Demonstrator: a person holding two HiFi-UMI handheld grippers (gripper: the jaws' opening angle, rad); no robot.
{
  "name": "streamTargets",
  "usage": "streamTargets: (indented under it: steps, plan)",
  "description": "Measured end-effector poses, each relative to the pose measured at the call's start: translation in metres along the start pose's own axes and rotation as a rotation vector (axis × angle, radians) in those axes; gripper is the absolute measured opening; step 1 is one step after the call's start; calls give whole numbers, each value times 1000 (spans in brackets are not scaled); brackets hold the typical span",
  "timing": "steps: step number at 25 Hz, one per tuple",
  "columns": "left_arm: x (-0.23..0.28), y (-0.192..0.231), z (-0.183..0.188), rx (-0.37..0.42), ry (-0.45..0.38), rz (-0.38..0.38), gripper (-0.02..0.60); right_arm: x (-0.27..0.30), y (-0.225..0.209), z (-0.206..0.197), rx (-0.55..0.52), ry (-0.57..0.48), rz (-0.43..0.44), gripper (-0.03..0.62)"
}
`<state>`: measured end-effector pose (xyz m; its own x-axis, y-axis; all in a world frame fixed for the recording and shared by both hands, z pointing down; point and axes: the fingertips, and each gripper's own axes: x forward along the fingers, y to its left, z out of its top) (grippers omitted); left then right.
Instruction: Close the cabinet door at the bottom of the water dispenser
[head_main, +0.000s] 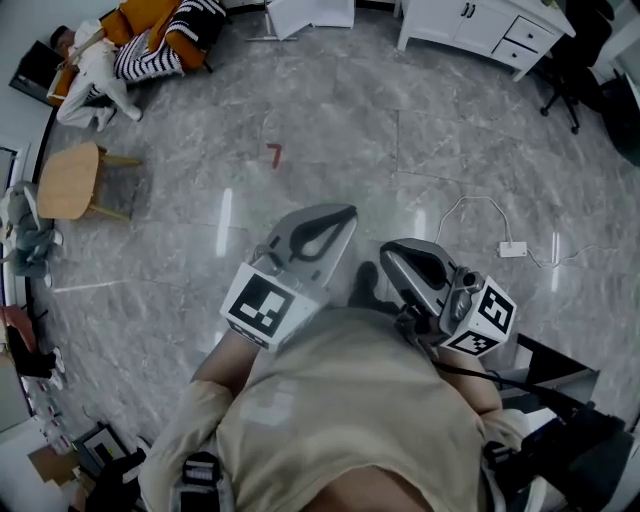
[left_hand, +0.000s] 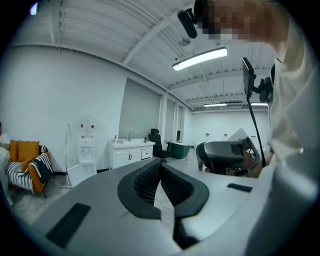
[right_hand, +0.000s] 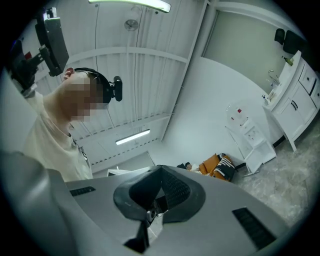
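Observation:
The white water dispenser (left_hand: 86, 145) stands against the far wall. Its bottom cabinet door (left_hand: 80, 174) swings open toward the room. The dispenser (right_hand: 246, 131) also appears in the right gripper view, with the open door (right_hand: 261, 152) below it. From the head view only its base (head_main: 310, 15) shows, at the top edge. Both grippers are held close to the person's body, far from the dispenser. My left gripper (head_main: 343, 213) (left_hand: 160, 162) is shut with nothing in it. My right gripper (head_main: 388, 250) (right_hand: 160, 168) has its jaws together and is empty too.
A white sink cabinet (head_main: 480, 30) and a black office chair (head_main: 565, 90) stand right of the dispenser. An orange sofa (head_main: 150, 35) with a person on it and a wooden stool (head_main: 70, 180) are at the left. A power strip (head_main: 512, 249) with its cable lies on the floor.

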<state>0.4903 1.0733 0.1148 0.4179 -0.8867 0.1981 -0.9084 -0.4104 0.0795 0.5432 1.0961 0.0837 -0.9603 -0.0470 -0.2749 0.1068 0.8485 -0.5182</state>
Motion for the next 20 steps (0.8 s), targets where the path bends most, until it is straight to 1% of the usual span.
streamTargets:
  steps: [4, 7, 11, 13, 16, 20]
  plan:
    - [63, -5, 16, 38, 19, 30, -9, -31, -44, 40, -4, -9, 21, 11]
    - [88, -6, 25, 90, 23, 57, -9, -42, -65, 54, 4, -12, 33, 11]
    - [97, -4, 31, 99, 39, 79, -9, -41, -71, 62, -2, -17, 61, 11]
    - [101, 1, 32, 121, 49, 93, -9, -41, -77, 66, 2, -30, 56, 11]
    - [107, 9, 35, 154, 41, 105, -9, -42, -91, 71, 22, -35, 50, 11]
    - [110, 24, 31, 141, 29, 123, -9, -31, -100, 67, 10, 3, 68, 11]
